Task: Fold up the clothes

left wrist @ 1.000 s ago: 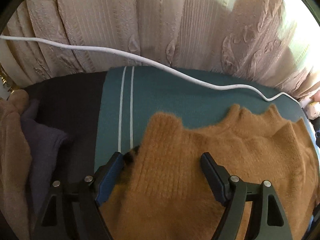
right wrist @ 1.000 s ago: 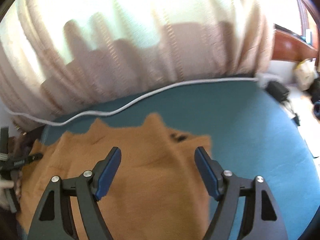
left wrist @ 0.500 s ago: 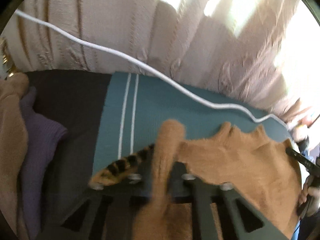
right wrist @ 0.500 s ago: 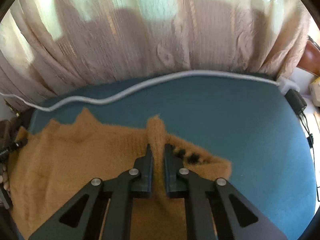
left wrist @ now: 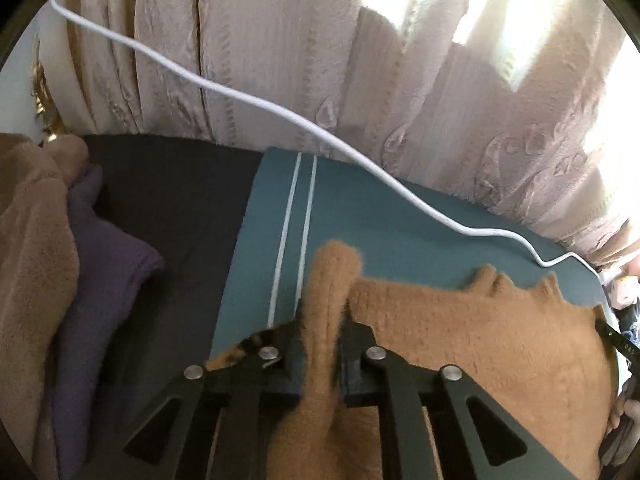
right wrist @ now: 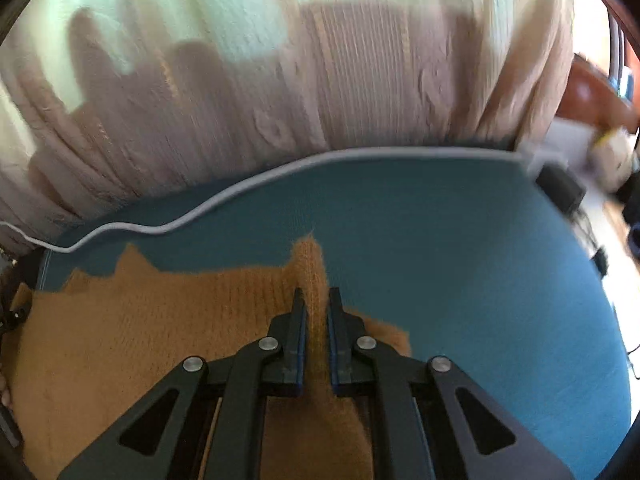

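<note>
- Left wrist view: the tan sweater (left wrist: 480, 344) lies flat on the teal bedspread (left wrist: 400, 224), its far edge running side to side toward the curtain-side edge.
- The left gripper (left wrist: 322, 344), its jaws just eased slightly, pinches a raised fold at the sweater's left corner.
- The right gripper (right wrist: 316, 332) clamps the right corner; both point down, equally near.

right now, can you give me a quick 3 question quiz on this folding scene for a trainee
1. True or false: the left claw is shut on a pinched ridge of the orange sweater.
2. What lies along the far edge of the teal cover, by the curtain? A) white cable B) belt C) hanger
3. Fill in: the right claw grips the sweater near its ____ edge, in its own view.

Key: 1 true. 2 A, the white cable. 3 right.
</note>
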The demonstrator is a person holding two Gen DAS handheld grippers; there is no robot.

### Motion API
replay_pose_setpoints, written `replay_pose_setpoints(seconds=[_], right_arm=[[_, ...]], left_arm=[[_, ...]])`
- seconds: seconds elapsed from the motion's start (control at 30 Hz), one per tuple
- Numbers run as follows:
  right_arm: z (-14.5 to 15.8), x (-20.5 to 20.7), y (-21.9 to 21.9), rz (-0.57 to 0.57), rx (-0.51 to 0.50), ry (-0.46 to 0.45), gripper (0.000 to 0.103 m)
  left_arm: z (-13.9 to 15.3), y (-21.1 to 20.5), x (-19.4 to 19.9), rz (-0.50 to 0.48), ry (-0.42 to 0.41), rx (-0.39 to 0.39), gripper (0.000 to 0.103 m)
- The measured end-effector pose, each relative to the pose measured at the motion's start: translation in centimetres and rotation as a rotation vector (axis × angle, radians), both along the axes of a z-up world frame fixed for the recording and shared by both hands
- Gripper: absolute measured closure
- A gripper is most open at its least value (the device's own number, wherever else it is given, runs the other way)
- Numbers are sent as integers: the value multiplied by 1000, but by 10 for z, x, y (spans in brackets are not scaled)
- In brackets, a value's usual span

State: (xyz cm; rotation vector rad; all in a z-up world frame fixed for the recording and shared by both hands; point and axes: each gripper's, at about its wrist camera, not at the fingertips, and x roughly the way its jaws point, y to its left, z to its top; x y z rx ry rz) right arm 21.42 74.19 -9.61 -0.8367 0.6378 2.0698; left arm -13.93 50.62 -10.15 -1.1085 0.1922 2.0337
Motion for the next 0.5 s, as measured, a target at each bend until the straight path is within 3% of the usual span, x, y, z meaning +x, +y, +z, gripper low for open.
replay_pose_setpoints(seconds=[0.03, 0.07, 0.1, 0.13, 0.2, 0.27, 0.5], right_arm=[[0, 2, 1, -4, -4, 5, 93], [-1, 2, 1, -1, -11, -3, 93], [-2, 2, 1, -5, -15, -11, 92], [-2, 3, 2, -12, -16, -17, 89], [-3, 4, 3, -25, -18, -27, 74], [-2, 7, 4, -30, -18, -17, 69], [33, 21, -33, 12, 104, 7, 69]], left_arm=[[0, -1, -1, 13, 1, -6, 78], [0, -3, -3, 26, 2, -12, 61], [0, -5, -4, 39, -1, -11, 35], [1, -8, -5, 52, -9, -3, 24], [2, -15, -8, 77, -25, 14, 21], [5, -21, -7, 94, -25, 25, 21], [45, -29, 46, 25, 153, 17, 19]])
